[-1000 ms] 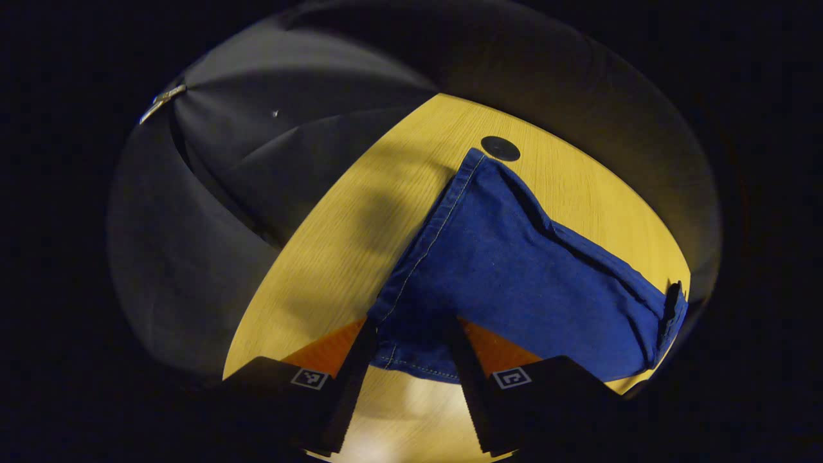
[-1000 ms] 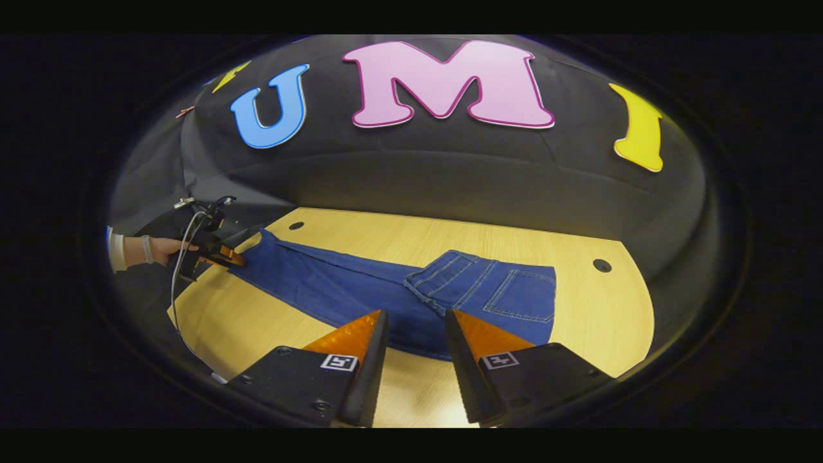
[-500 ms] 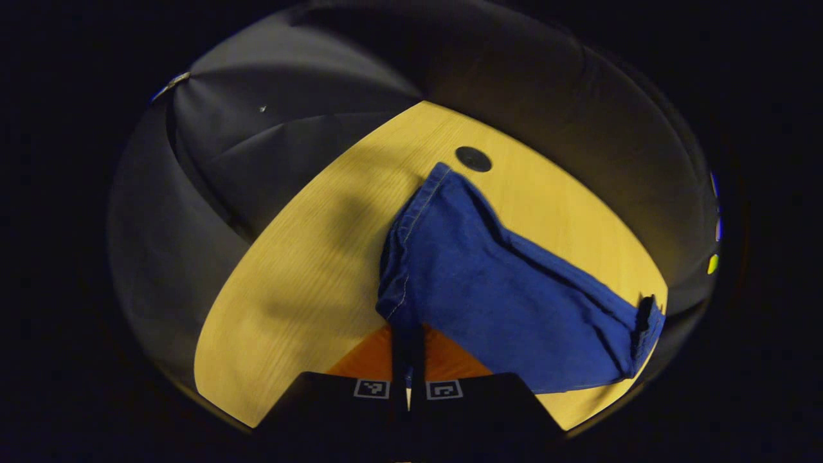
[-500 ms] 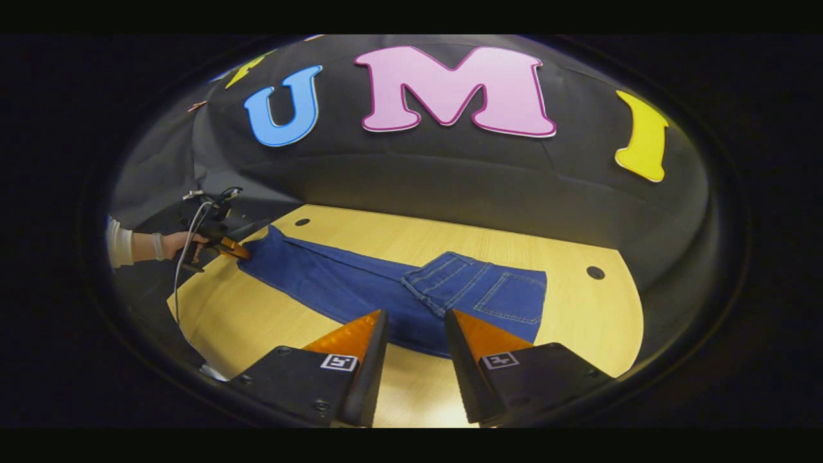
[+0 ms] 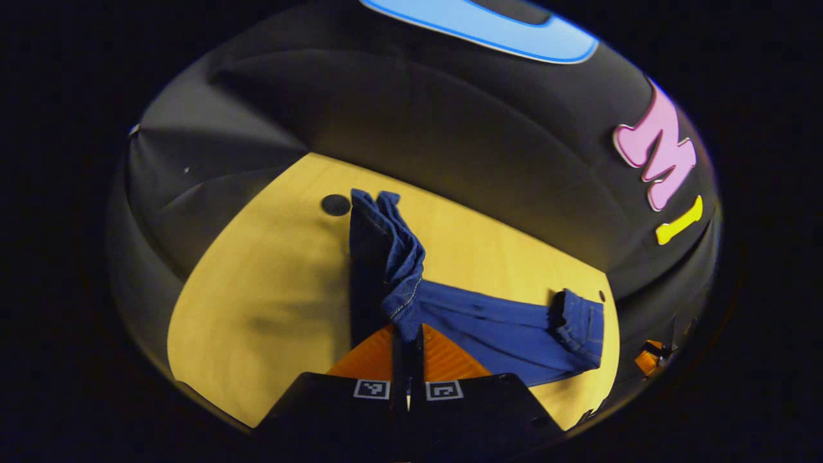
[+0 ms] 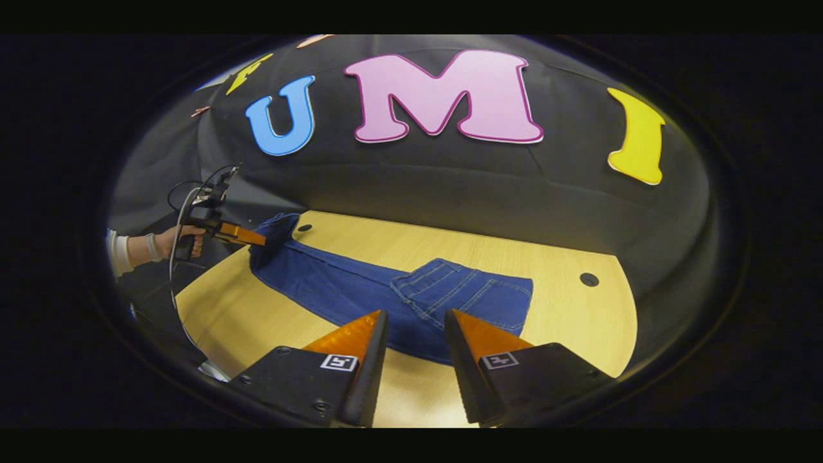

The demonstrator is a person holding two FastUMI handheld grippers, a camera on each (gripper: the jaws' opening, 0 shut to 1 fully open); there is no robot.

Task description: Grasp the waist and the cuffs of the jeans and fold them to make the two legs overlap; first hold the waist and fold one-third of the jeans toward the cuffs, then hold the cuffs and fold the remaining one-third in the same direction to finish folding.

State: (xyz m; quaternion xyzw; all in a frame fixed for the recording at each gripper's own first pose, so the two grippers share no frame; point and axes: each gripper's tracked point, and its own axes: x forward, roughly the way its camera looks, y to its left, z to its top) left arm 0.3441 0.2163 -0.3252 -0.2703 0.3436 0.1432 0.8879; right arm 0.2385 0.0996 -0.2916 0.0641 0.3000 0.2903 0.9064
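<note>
The blue denim jeans extend lengthwise from the clamped left gripper, which pinches the cuffs, toward the open-jawed, empty right gripper.

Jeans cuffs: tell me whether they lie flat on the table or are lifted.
Lifted. The left gripper is shut on the cuffs, which stand bunched above the wooden table; the waist end lies flat.
</note>
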